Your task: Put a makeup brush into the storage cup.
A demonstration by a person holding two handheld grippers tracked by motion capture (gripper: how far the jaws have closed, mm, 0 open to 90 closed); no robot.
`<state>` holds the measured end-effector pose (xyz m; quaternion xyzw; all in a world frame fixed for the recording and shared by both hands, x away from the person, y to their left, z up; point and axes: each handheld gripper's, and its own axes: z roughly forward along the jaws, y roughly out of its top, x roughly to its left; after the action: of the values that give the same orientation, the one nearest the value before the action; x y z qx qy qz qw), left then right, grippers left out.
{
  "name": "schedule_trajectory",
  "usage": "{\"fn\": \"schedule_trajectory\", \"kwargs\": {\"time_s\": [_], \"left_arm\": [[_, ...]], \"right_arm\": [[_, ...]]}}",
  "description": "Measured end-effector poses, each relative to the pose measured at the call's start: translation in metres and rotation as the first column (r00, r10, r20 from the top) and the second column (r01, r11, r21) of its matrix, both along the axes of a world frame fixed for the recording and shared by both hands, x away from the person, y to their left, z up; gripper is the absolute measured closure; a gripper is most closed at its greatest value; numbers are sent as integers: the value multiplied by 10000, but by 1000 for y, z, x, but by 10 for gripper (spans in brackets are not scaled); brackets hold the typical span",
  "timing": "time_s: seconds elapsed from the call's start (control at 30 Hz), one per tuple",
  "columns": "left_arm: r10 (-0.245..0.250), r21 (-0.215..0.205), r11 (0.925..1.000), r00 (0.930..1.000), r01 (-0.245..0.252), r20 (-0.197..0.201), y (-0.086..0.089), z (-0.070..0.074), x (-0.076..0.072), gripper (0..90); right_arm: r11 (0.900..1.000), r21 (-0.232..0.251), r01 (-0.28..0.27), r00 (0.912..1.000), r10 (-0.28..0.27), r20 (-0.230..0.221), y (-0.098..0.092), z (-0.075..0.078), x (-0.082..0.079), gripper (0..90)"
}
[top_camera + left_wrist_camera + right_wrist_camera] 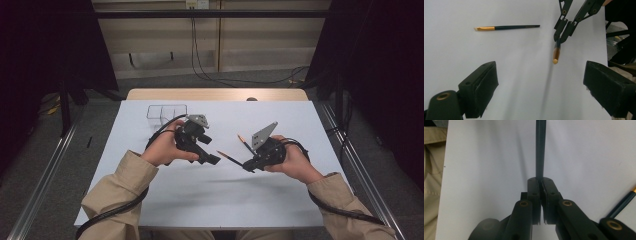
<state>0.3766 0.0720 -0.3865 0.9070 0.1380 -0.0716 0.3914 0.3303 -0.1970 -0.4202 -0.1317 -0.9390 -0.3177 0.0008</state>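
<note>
My right gripper (248, 166) (541, 185) is shut on the dark handle of a thin brush (227, 157) (540, 150), which sticks out towards the left gripper, just above the white table (200, 200). The left gripper view shows that gripper (561, 38) pinching the brush (556, 51), gold ferrule and tip pointing at the camera. My left gripper (211, 151) (541, 85) is open wide, with nothing between its pads (482, 86). It faces the held brush from a short way off. A second brush (245, 144) (506, 27) (624, 202) lies flat on the table beside the right gripper.
A clear plastic container (166, 112) stands at the back left of the white table, behind my left hand. A bare wooden strip (215, 94) runs along the far edge. Metal rails (45, 170) flank the table on both sides.
</note>
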Motion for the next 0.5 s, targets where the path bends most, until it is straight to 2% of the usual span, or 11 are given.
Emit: {"fn": "schedule_trajectory", "kwargs": {"time_s": [0.2,0.3,0.5], "left_arm": [[243,-522,9984,9996,-236,127,4,-2,1,106],[451,-957,9945,9989,-437,125,6,-3,0,102],[703,-1444,9874,9971,-652,308,10,-7,1,88]], "right_arm": [[9990,392,200,9998,-199,-29,-2,0,0,862],[9976,615,315,9995,-308,-118,-1,0,1,862],[9926,1068,584,9983,-572,-141,0,-1,1,863]]}}
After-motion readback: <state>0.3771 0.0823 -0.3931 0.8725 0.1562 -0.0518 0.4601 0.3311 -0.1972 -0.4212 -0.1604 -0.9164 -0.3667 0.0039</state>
